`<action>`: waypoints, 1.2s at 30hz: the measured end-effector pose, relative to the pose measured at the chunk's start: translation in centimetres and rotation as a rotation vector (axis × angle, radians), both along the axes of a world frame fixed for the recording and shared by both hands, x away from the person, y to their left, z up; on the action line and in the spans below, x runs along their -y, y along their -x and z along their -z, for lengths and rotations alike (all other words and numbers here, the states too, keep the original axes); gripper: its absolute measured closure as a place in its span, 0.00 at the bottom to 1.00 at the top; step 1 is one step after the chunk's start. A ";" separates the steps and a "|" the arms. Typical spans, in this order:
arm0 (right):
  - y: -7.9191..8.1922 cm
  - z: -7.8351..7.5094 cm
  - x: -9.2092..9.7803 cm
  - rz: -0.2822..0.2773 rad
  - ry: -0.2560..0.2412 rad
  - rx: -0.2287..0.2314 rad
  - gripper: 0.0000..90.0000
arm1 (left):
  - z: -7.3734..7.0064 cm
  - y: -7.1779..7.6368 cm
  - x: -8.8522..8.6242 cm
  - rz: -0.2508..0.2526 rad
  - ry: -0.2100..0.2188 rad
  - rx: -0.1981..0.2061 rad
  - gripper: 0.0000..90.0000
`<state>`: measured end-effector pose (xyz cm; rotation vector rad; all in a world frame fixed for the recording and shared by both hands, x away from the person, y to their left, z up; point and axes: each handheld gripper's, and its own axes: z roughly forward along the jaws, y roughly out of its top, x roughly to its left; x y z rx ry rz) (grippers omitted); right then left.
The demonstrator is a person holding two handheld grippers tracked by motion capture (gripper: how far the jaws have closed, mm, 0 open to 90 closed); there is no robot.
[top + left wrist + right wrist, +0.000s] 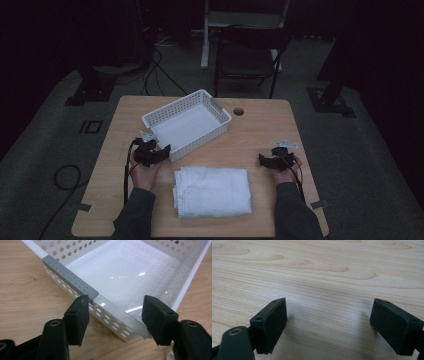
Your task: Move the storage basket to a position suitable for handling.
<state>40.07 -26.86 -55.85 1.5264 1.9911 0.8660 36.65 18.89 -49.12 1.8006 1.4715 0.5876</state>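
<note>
Your left gripper (115,317) is right at the near corner of the white basket (186,122). Its jaws are wide open, one on each side of that corner, and they hold nothing. The basket is a plastic box shape with rows of little round holes in its walls and a smooth, shiny floor. A grey strip (70,277) with tiny dots runs along one top edge. The basket sits at the far left of the table (260,135), turned a bit sideways.

Your right gripper (272,160) is over bare wood, well apart from the basket. Its jaws are wide open too, with nothing between them.

Count them: one basket, one towel, two grippers. The towel (212,191) is white, soft and folded into a flat square. It lies near you, between your two hands. The table is light wood with wavy lines, rounded corners and one small round hole (238,111).
</note>
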 end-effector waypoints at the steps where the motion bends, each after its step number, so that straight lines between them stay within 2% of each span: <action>1: 0.0 0.0 0.0 0.000 0.000 0.000 0.16 | 0.0 0.0 0.0 -0.001 0.002 0.000 0.46; 14: 0.0 0.0 0.0 0.001 0.000 0.001 0.16 | -0.2 -0.4 0.1 0.004 -0.024 0.006 0.54; 28: 0.0 0.0 0.0 0.006 0.000 0.001 0.17 | -0.2 -1.3 0.7 0.023 -0.031 0.017 0.65; 36: 0.1 -0.1 0.1 0.006 -0.004 0.009 0.27 | -0.1 -1.3 1.3 0.047 -0.042 0.026 0.69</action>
